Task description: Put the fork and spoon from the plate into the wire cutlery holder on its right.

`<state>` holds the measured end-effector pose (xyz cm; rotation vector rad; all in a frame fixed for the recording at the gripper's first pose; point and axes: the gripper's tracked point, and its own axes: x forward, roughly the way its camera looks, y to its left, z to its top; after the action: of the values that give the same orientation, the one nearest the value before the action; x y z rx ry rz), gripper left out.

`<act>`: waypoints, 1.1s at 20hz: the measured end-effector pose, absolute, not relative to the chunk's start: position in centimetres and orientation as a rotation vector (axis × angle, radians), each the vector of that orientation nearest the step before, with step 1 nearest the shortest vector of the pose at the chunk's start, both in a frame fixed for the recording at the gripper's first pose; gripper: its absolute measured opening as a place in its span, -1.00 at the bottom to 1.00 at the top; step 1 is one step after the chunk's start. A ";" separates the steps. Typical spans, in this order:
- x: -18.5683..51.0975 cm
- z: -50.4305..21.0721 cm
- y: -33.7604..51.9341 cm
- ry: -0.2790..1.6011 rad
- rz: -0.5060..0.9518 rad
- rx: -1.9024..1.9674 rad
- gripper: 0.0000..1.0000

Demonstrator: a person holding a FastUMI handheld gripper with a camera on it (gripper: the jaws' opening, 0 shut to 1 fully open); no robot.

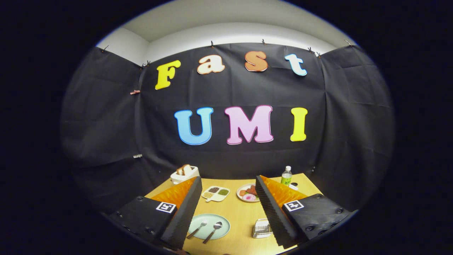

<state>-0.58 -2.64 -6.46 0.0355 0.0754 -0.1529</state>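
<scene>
I see little writing I can read here: each finger block carries a square black-and-white tag (166, 207), a coded marker and not words, and the bottle (286, 176) at the far side of the table (240, 216) has a green label too small to make out.

My gripper (228, 211) is spread wide and holds nothing. The fingers (184, 212) are black foam wedges with ribbed inner faces and orange backs, and the table shows in the gap between them.

The plate (209, 226) is pale green and round, lying just beside my left finger, partly hidden behind it. On the plate the fork (198, 228) and the spoon (212, 232) lie side by side, both metal, heads pointing away from me and handles toward me and to the left. The spoon's handle runs out past the plate's near rim. The fork is on the left, the spoon on the right, close together; I cannot tell whether they touch.

The holder (262, 228) stands on the table to the right of the plate, apart from it, close against my right finger. It is a small silvery wire basket, and I cannot see anything inside it.

Beyond the fingers sit a white divided dish (216, 193) with dark and green fillings, a second plate (247, 193) with red and pink food, and a white rack with toast (184, 173).
</scene>
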 end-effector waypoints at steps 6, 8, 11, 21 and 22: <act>0.9 -10.1 -2.8 0.144 -0.194 -0.009 0.90; 1.6 -11.6 -2.1 0.188 -0.194 0.003 0.90; 2.9 -14.0 -0.7 0.252 -0.184 0.004 0.90; 4.8 -29.5 2.8 0.734 -0.186 0.075 0.85; 4.8 -31.4 3.2 0.788 -0.180 0.093 0.83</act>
<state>4.84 3.25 -31.42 0.0926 0.7884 -0.1801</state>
